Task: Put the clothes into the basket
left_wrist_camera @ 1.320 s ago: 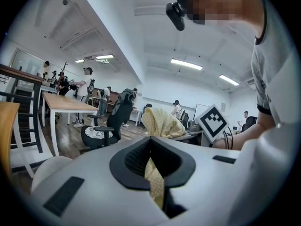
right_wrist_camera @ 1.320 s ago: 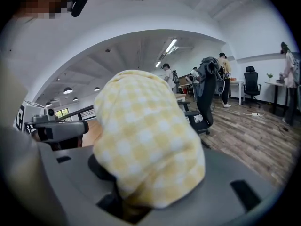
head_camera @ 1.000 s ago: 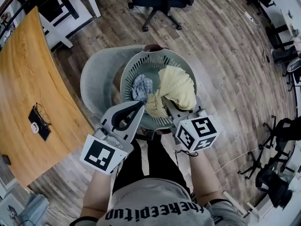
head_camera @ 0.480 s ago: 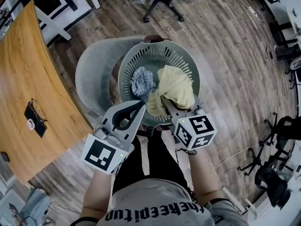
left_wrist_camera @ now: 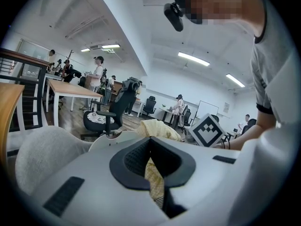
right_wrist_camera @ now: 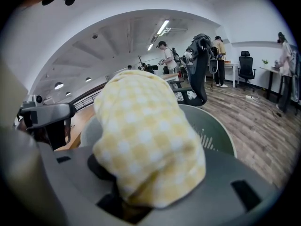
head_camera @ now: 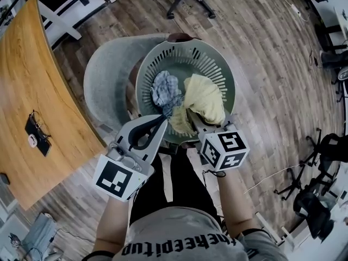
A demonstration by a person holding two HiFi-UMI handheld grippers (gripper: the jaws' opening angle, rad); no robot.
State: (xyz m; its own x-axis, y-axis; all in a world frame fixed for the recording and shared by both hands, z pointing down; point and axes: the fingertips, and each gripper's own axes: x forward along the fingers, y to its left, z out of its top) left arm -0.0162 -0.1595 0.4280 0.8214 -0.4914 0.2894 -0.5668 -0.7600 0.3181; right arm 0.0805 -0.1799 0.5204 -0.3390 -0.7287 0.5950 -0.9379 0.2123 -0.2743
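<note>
On our far left lies the wooden table (head_camera: 27, 102), with a small dark thing (head_camera: 37, 136) on it. Next comes the grey chair (head_camera: 106, 80). The round basket (head_camera: 190, 56) seems to sit on its seat, just in front of us.

Inside the basket, on its left side, a blue-grey cloth (head_camera: 165, 88) lies on the bottom. That one is done.

Our left gripper (head_camera: 161, 119) reaches over the near rim of the basket. Its jaws are pressed together on a thin strip of the yellow cloth (head_camera: 205, 95). We can see the strip coming out between the dark pads in the left gripper view.

The yellow cloth is big and has little squares on it. Most of it hangs over the right half of the basket, and some of it seems to be down inside already. It touches the blue-grey cloth or lies very close to it. We cannot tell which.

Our right gripper (head_camera: 191, 117) is at the near rim too, just beside the left one. Its jaws stand wide around a fat bunch of the yellow cloth and seem to hold it. The cloth puffs up over them and hides the pads.

We think the job is almost done. What is left is to let the yellow cloth go so it drops in. We see no other clothes outside the basket.
</note>
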